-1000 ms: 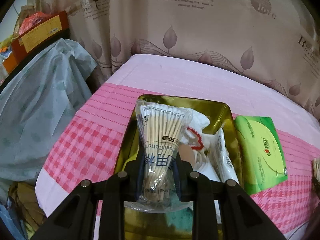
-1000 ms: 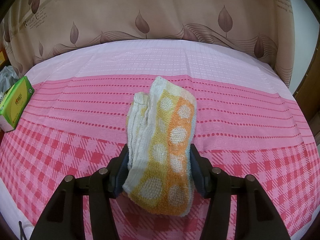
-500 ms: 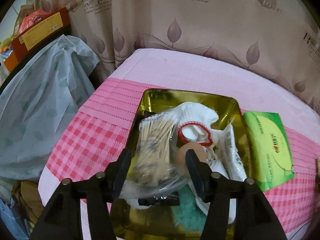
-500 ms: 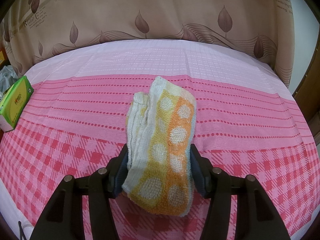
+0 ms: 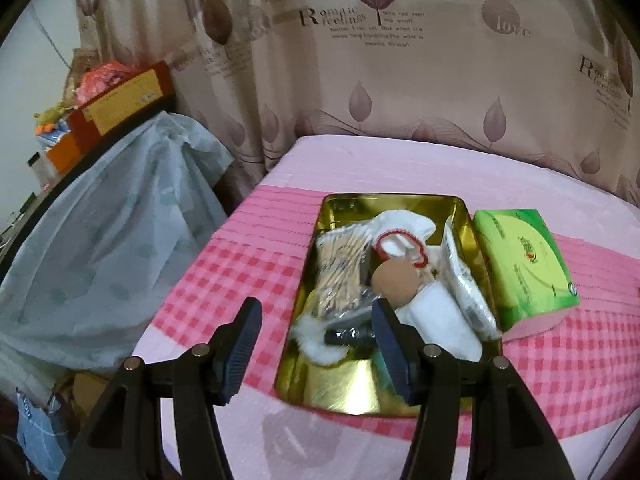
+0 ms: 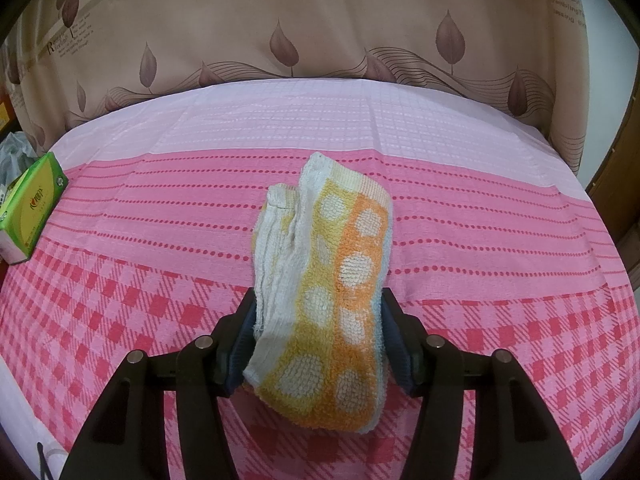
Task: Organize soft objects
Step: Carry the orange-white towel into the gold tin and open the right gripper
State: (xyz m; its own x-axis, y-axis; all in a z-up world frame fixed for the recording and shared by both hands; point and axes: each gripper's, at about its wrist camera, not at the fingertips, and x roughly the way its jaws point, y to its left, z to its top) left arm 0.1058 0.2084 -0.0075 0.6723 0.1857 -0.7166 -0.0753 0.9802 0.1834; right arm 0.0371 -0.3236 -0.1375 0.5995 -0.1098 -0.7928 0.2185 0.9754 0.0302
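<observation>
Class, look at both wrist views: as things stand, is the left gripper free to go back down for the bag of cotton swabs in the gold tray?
Probably yes. The left gripper is open and empty, and the bag of cotton swabs lies on top in the gold tray, just ahead, uncovered.

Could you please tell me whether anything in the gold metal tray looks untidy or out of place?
Yes: the clear packet of cotton swabs lies askew atop white fabric in the gold metal tray, heaped rather than neatly arranged.
</observation>
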